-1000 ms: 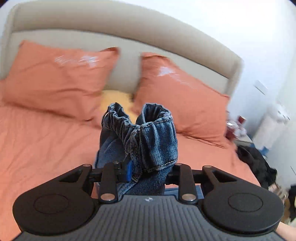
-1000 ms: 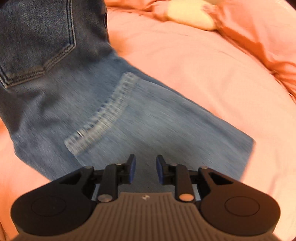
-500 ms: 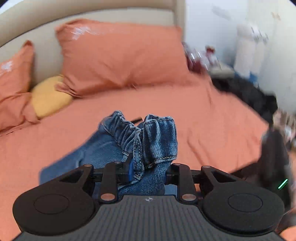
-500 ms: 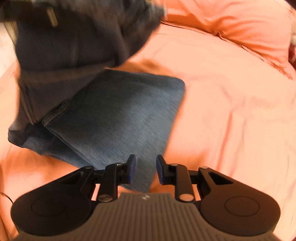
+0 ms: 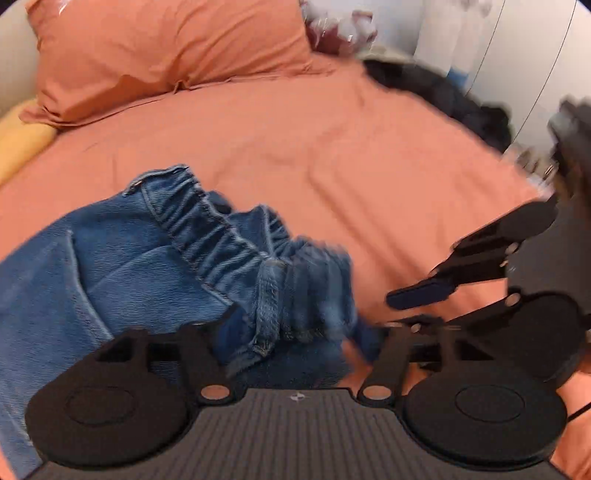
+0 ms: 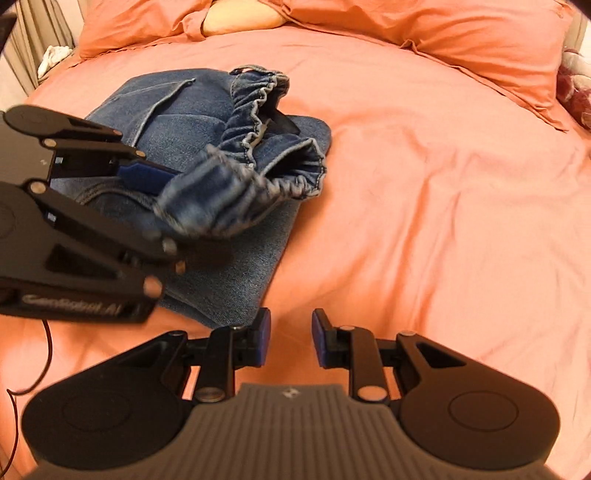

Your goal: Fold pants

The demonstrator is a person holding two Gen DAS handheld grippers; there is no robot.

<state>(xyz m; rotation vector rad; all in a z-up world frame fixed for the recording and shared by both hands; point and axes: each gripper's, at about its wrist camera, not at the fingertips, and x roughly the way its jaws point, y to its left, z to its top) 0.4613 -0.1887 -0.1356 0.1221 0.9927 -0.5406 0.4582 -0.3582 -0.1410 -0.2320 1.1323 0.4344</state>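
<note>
Releasing the waistband, the left gripper (image 5: pixel 295 325) has just been opening its jaws, and the jeans (image 6: pixel 207 155) are lying folded on the bed (image 6: pixel 424 184). The right gripper (image 6: pixel 290 341) is hovering narrowly parted, holding nothing. I think pulling back gently keeps the fold neat.

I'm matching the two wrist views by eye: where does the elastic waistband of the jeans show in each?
Left wrist: the waistband runs from centre-left down between the open fingers of the left gripper.
Right wrist: waistband upper centre-left, atop the folded jeans.
Shared landmark: the orange pillow at the top.
</note>
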